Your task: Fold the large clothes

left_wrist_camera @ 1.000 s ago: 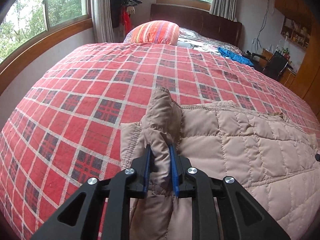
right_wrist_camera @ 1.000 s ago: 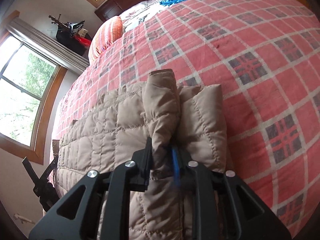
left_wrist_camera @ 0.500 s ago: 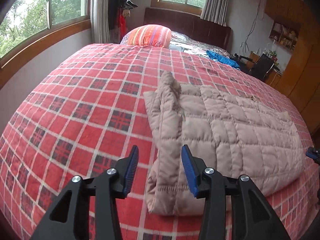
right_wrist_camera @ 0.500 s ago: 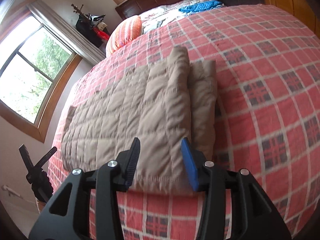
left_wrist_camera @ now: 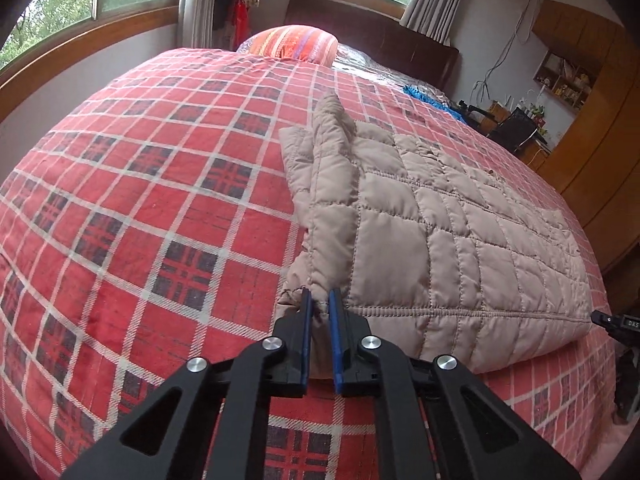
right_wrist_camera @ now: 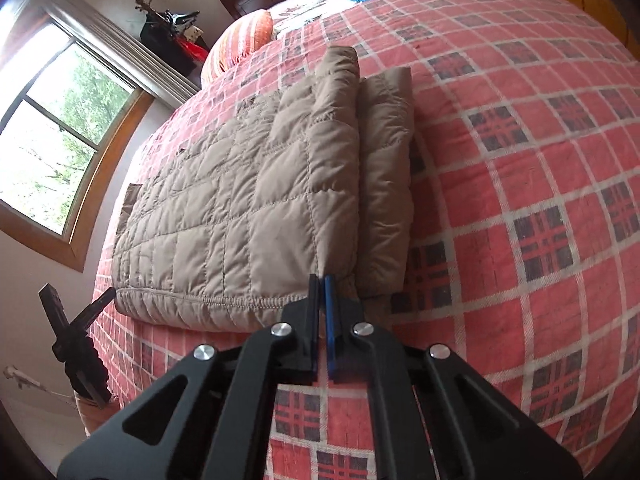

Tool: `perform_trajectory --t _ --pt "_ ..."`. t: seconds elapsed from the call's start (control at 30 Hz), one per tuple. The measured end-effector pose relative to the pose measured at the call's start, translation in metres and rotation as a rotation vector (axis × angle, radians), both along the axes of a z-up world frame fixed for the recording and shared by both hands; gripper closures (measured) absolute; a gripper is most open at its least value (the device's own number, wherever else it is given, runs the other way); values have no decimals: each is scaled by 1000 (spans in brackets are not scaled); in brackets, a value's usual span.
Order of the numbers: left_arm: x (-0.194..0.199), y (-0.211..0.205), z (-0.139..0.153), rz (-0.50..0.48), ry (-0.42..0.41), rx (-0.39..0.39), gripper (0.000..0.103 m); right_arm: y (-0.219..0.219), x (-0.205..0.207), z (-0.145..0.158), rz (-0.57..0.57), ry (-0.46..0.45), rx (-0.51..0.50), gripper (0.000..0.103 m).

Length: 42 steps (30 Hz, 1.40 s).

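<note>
1. The quilted beige jacket [left_wrist_camera: 440, 232] lies partly folded on the red plaid bedspread [left_wrist_camera: 160, 200], near the foot edge of the bed, with a sleeve or side panel doubled over along each end.
2. It looks light and puffy, soft all through, with a smooth and probably slippery shell. I judge it will sag and spring back open unless its layers are pinched together at a stitched hem, where the fabric is firmer.
3. The left tool [left_wrist_camera: 319, 312] is clamped on the near hem corner at the jacket's left end; a tuck of fabric shows between its blue pads.
4. The right tool [right_wrist_camera: 320, 292] has its pads nearly together at the near hem of the jacket's [right_wrist_camera: 248, 200] right end, where the top fold meets the narrower flap. It appears to pinch a thin edge of cloth, though little fabric shows between the pads.
5. Both tools are held low and nearly level with the bed, pointing towards the striped pillow [left_wrist_camera: 296, 42] at the head. They sit well apart, one at each end of the same hem.
</note>
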<state>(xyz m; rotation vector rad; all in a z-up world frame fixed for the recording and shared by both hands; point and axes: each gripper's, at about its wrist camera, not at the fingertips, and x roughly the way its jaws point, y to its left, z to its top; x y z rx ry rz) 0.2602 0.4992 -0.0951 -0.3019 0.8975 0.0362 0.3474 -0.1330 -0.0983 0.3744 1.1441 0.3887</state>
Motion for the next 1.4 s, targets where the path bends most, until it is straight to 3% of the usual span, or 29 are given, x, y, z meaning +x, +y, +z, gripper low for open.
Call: perform_trajectory --t 0.23,0.37,0.43,0.5,0.57,0.67,0.73,1.07,1.4 --pt "7 -7 -25 -19 31 49 95 6 6 -34 -5 80 -4 102" --pt "5 -7 -21 -21 34 51 94 6 5 -25 6 59 -4 99" --pt "4 -5 -14 -23 35 44 89 1 1 -15 8 24 0 97" --pt "3 -1 -6 -28 25 33 69 -3 -4 -2 2 -20 11 87" --pt "4 6 2 -29 5 7 58 -10 -3 11 -15 -55 29 50" --pt "13 18 11 -8 -7 -12 50 -18 8 21 -47 -84 27 40" --pt "24 27 12 -4 -6 -49 46 -23 21 21 -54 -67 77 32" --pt "73 48 -8 -38 11 -233 38 -27 82 -5 -68 23 106 22" --pt "104 43 -31 -78 46 -346 32 -10 101 -32 -37 79 123 18"
